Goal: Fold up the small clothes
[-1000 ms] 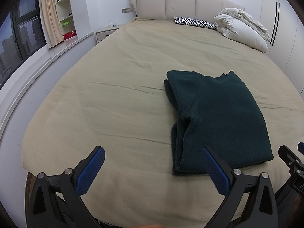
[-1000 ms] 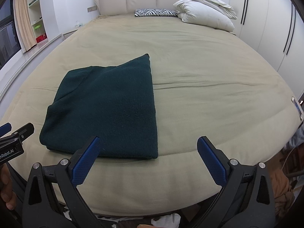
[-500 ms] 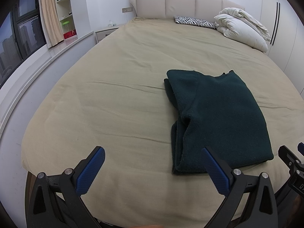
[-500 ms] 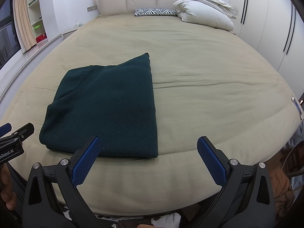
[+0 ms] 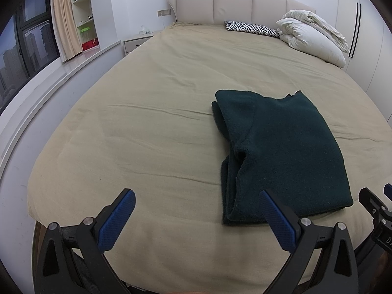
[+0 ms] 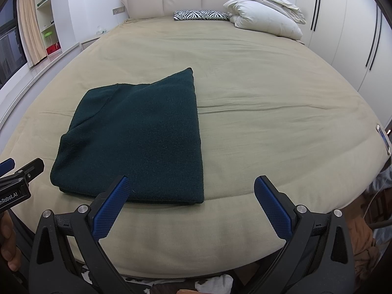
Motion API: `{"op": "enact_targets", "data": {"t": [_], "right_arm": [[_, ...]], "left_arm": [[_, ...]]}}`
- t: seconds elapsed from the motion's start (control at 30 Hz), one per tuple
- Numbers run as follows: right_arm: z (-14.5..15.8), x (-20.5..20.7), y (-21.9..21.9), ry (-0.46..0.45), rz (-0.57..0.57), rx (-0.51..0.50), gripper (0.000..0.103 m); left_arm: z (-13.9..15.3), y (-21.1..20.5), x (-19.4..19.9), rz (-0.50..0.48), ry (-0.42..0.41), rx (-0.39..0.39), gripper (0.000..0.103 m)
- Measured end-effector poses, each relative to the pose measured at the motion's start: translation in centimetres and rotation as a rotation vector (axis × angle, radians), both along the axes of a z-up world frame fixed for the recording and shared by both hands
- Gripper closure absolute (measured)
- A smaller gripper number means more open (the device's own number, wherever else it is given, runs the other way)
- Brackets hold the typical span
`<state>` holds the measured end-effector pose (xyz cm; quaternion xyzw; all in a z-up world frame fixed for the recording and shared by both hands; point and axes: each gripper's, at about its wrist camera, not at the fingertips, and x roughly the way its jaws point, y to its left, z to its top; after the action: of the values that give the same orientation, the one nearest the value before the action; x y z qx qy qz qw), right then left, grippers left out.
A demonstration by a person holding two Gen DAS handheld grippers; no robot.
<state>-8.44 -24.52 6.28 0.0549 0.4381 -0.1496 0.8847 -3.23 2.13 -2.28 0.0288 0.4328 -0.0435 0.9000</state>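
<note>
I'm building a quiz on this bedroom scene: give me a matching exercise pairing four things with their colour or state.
Things:
1. garment
2. small pillow
3. duvet
4. left gripper

Descriptions:
A. zebra-striped, at the headboard
B. jaws wide open, holding nothing
C. dark green, folded flat on the bed
D. white, bundled in the far corner

Pairs: 1-C, 2-A, 3-D, 4-B

We count one folded dark green garment (image 6: 137, 137), one zebra-print pillow (image 6: 199, 15), one white duvet (image 6: 267, 16), two tongs (image 5: 196, 216) (image 6: 193, 207)
</note>
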Motion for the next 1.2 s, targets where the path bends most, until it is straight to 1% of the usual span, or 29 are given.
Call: {"op": "enact_targets", "data": {"t": [1.2], "right_arm": [[-0.26, -0.44, -0.25, 0.005, 0.000, 0.004, 0.000]], "left_arm": [[0.25, 0.28, -0.02, 0.004, 0.002, 0.001, 0.000]]}}
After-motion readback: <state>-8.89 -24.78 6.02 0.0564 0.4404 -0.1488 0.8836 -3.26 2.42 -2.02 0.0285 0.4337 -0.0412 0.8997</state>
